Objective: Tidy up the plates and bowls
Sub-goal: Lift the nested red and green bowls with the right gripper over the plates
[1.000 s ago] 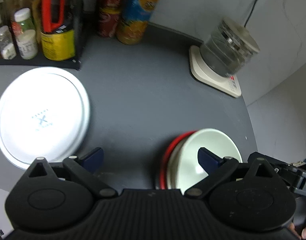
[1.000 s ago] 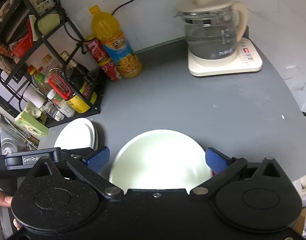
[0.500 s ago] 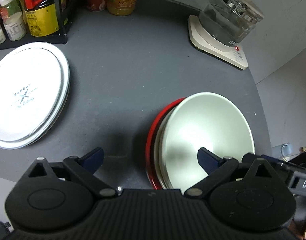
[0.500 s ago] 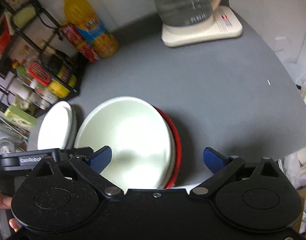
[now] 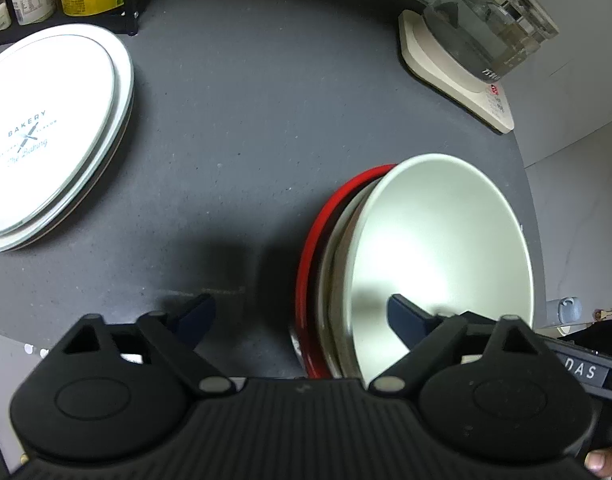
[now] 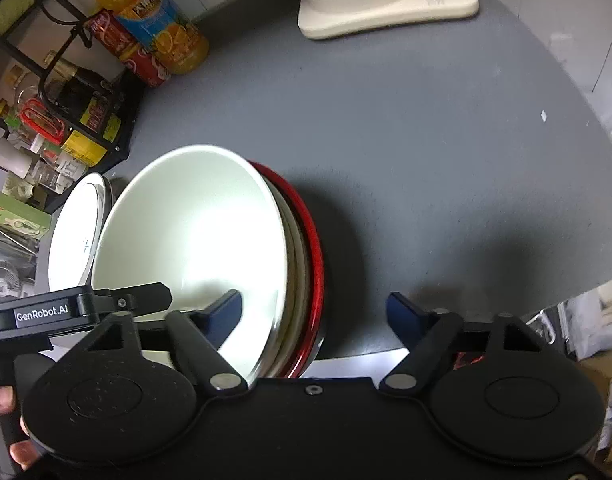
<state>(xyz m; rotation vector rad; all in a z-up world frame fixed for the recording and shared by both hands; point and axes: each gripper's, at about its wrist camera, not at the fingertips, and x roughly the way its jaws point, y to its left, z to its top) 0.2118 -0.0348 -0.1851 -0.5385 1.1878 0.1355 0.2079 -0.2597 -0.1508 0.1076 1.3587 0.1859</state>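
Both closing, nothing gripped yet: left gripper and right gripper straddling opposite rims of the stacked bowls.

One grey bench carries two stacks of dishes. One stack holds one white bowl on top, pale plates beneath that cannot be counted, and one red plate lowest. One white printed plate tops the other. One kettle, one juice bottle, two red cans.
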